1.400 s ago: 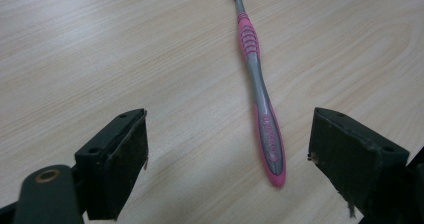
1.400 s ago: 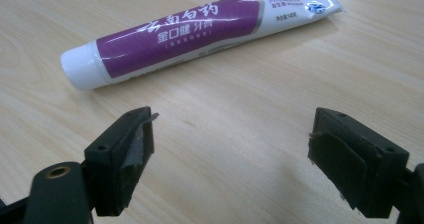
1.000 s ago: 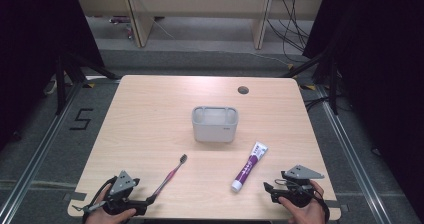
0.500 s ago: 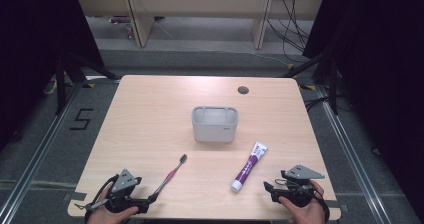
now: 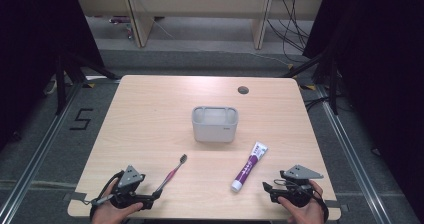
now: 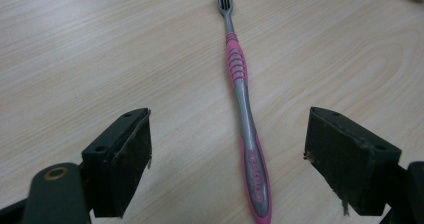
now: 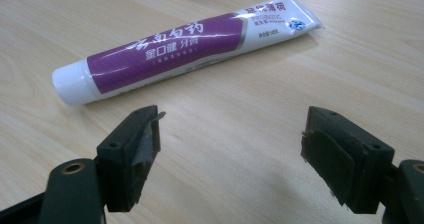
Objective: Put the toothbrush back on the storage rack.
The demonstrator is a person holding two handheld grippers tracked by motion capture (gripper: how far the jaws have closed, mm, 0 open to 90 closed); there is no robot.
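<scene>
Left gripper (image 6: 227, 154) astride lengthwise toothbrush (image 6: 243, 109)

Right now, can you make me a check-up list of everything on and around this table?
Surface: pale wooden table, bare wood, with a round cable hole near the far edge.
Job's things: pink and grey toothbrush lying flat, bristles pointing away; purple and white toothpaste tube lying flat, cap on; grey holder box in the middle, upright.
Clutter: nothing seen.
Grippers: left gripper has jaws wide open either side of the toothbrush handle, not touching it; right gripper has jaws wide open, just short of the tube.
Cables: black cables hang behind the table.
Surroundings: wooden shelving at the back, grey floor with a marked "5".
</scene>
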